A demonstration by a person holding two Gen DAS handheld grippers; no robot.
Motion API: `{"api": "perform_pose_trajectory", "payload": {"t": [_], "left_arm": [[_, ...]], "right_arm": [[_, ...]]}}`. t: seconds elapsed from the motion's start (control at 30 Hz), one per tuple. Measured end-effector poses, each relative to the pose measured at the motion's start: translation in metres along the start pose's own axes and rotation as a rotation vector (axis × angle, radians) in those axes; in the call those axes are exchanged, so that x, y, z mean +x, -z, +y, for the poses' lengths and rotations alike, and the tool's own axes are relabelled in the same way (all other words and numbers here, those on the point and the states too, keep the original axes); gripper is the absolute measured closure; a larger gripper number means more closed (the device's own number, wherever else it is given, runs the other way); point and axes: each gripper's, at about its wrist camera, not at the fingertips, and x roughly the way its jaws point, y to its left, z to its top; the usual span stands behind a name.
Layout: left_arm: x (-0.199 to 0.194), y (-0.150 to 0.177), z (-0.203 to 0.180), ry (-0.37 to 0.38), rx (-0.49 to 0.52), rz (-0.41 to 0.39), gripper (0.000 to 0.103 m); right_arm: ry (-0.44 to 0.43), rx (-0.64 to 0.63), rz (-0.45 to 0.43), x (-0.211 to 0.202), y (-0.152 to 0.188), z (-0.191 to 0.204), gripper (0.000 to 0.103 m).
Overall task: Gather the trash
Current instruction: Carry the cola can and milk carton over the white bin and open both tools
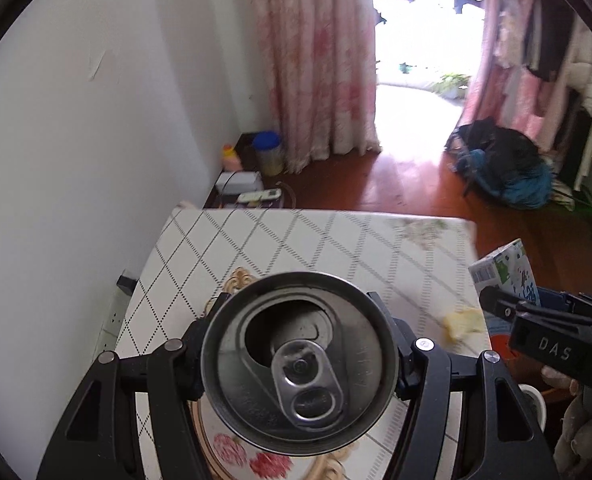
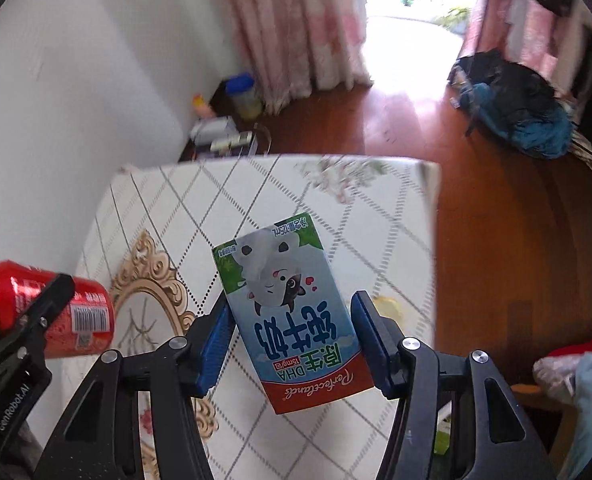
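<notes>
Can [image 1: 300, 364], red, opened, clamped across its body in our left gripper [image 1: 300, 354], held above table [image 1: 296, 240]. Milk carton [image 2: 291, 320] upside down between pads of our right gripper [image 2: 293, 344], jaws closing on it. We note yellow scrap [image 1: 462, 322] near table's right edge.

Both wrist cameras look steeply down along their fingers from close above the patterned table [image 1: 296, 240], sharing its top, the curtains [image 2: 296, 20] and floor
</notes>
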Motion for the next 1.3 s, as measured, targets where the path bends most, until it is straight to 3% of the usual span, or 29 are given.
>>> {"api": "perform_pose_trajectory", "payload": {"t": [0.17,0.33,0.47,0.63,0.9,1.13,1.3], "left_arm": [[-0.052,0.008,-0.042,0.078,0.043,-0.057,0.041],[-0.087,0.024,-0.096,0.160,0.106,-0.091,0.041],[-0.100,0.042,-0.148,0.241,0.173,-0.084,0.041],[-0.100,0.065,-0.208,0.332,0.238,-0.032,0.041],[-0.050,0.108,-0.288,0.442,0.305,0.170,0.041],[0.024,0.146,-0.330,0.525,0.303,0.440,0.041],[0.051,0.154,-0.344,0.550,0.282,0.531,0.040]], "right_arm": [[0.029,0.079,-0.123,-0.078,0.031,-0.037,0.043],[0.173,0.125,-0.245,-0.152,0.079,-0.083,0.043],[0.259,0.179,-0.287,-0.190,0.120,-0.123,0.043],[0.333,0.263,-0.279,-0.214,0.168,-0.186,0.043],[0.352,0.419,-0.164,-0.197,0.238,-0.283,0.043],[0.274,0.548,-0.011,-0.124,0.281,-0.337,0.043],[0.257,0.587,0.074,-0.079,0.301,-0.357,0.043]]}}
